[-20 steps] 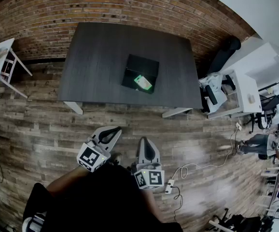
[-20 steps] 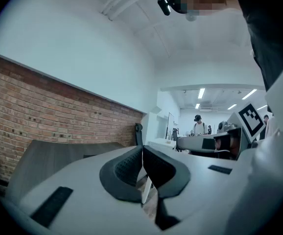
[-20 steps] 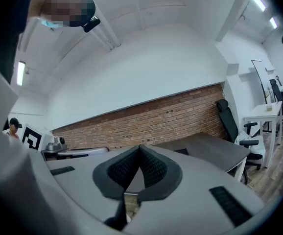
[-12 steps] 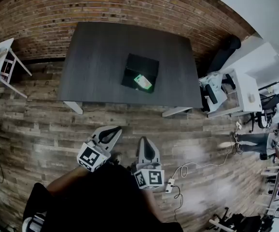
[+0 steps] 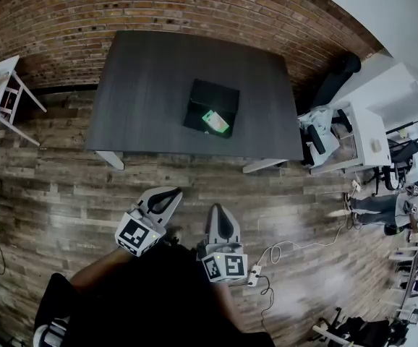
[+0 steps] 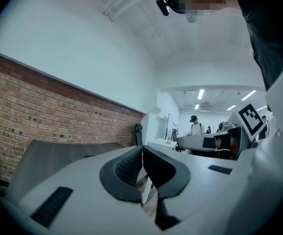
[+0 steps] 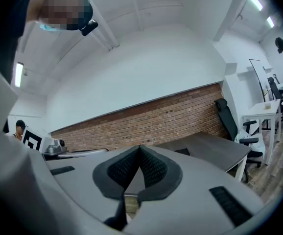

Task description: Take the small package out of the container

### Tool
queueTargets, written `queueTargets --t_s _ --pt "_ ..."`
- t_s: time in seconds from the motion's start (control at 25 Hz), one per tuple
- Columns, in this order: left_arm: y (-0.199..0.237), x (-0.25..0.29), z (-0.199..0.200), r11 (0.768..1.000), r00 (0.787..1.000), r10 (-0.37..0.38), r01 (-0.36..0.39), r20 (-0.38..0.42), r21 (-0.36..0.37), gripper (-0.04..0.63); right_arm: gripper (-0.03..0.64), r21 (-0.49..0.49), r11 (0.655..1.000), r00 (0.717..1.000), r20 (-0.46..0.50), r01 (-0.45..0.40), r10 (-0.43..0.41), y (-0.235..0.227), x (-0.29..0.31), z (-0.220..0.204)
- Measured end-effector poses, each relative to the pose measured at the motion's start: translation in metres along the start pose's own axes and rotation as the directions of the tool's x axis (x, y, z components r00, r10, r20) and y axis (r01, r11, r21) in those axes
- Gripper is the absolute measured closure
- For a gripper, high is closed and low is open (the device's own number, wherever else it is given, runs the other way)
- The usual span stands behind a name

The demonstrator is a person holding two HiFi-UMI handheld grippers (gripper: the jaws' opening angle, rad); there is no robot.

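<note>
Both left gripper (image 5: 167, 198) and right gripper (image 5: 219, 215) are sitting closed, empty. We are needing one opened squarely above the small package (image 5: 215, 122) in the container (image 5: 207, 94).

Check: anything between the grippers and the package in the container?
Nothing visible. The left gripper and right gripper, both shut, hang over the floor short of the table. The package lies in the open container; only its near wall intervenes.

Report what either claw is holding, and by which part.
Nothing. The left claw and right claw are shut and empty; the small green-and-white package lies in the black container on the dark grey table.
</note>
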State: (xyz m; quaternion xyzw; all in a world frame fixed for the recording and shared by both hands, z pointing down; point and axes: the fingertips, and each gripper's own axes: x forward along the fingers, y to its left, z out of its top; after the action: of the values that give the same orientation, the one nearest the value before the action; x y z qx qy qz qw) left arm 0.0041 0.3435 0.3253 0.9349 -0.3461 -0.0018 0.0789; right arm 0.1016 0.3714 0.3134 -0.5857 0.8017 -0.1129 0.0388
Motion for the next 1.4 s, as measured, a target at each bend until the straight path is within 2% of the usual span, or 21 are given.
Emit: queueTargets --t_s 0.56,0.72,0.88,1.4 --pt "0.033 -0.031 0.003 1.000 1.000 -0.023 0.023 0.008 -0.015 0.561 0.592 -0.022 0.999 0.999 -0.025 0.037 -0.038 0.042 0.020 -0.013" --pt "0.042 -0.045 0.002 0.999 0.999 -0.035 0.035 0.009 0.000 0.561 0.592 -0.033 0.998 0.998 -0.033 0.045 -0.047 0.056 0.022 -0.022" --pt "0.049 -0.051 -0.003 0.999 0.999 -0.035 0.035 0.006 -0.025 0.561 0.592 -0.037 0.998 0.998 -0.033 0.050 -0.051 0.063 0.025 -0.026" --pt "0.061 -0.025 -0.011 0.998 0.999 -0.039 0.038 -0.013 -0.039 0.561 0.592 -0.028 0.998 0.998 -0.034 0.060 -0.061 0.041 0.046 -0.028"
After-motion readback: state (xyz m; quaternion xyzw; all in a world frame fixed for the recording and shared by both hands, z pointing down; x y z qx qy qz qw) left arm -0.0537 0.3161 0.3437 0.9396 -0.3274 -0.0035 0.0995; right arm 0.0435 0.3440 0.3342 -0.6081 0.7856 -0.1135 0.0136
